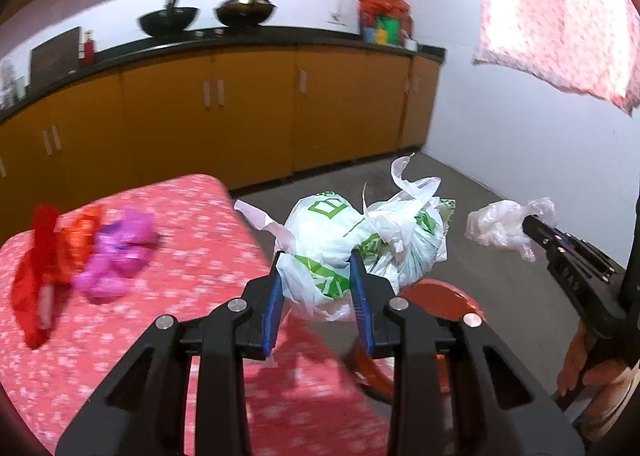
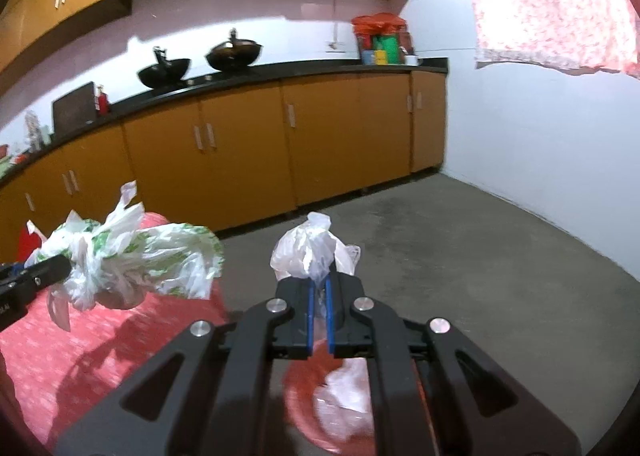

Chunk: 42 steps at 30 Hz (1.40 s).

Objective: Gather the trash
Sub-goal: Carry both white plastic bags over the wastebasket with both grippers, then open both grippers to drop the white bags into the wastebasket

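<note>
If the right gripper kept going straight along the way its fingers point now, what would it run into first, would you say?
Nothing nearby, it seems. The right gripper, shut on the clear plastic bag, points over bare concrete floor toward the orange base cabinets. Those cabinet doors look like the first obstacle, though depth is hard to judge through the fisheye.

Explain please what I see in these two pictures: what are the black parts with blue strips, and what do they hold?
They are two hand-held grippers, each with its own camera looking along its fingers. In the left camera's picture the left gripper clamps a white-and-green plastic bag. In the right camera's picture the right gripper pinches a clear plastic bag. On the pink flowered tablecloth lie red, orange and magenta wrappers. A red bin stands on the floor below.
</note>
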{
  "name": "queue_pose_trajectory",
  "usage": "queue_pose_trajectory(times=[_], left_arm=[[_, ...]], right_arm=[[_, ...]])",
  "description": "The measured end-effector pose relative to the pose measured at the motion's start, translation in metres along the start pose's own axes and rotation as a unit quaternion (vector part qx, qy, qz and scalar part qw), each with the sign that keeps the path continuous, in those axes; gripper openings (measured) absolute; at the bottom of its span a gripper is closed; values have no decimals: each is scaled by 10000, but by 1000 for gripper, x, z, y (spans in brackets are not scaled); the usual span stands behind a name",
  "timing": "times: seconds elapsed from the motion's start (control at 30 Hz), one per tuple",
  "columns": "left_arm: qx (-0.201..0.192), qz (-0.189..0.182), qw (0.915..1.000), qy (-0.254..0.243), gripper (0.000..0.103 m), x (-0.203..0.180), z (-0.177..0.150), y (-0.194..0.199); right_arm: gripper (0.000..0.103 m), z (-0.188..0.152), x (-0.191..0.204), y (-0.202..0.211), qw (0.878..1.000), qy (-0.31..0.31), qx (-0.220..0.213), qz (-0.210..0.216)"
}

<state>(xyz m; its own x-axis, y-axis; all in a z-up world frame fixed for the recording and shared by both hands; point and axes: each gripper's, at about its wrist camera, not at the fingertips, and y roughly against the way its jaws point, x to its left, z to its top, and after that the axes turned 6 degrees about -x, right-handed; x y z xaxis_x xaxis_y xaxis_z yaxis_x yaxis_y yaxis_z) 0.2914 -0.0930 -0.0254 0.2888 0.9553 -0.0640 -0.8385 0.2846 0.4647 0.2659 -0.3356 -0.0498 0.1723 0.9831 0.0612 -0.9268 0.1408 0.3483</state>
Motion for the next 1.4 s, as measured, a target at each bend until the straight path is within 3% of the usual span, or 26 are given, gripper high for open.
queue_pose_trajectory(times=[0.3, 0.6, 1.07, 1.4], left_arm=[[383, -210, 9989, -191, 32, -71, -13, -44], [839, -239, 9957, -307, 32, -118, -29, -84], [1335, -28, 9891, -613, 35, -146, -44, -129], [1369, -193, 9893, -467, 40, -143, -44, -137]], right_arm=[[6, -23, -68, -14, 9981, -330, 157, -505], [6, -46, -101, -29, 9953, -575, 361, -683], [7, -72, -112, -61, 9922, -723, 759, -672], [18, -73, -108, -67, 9920, -781, 858, -489]])
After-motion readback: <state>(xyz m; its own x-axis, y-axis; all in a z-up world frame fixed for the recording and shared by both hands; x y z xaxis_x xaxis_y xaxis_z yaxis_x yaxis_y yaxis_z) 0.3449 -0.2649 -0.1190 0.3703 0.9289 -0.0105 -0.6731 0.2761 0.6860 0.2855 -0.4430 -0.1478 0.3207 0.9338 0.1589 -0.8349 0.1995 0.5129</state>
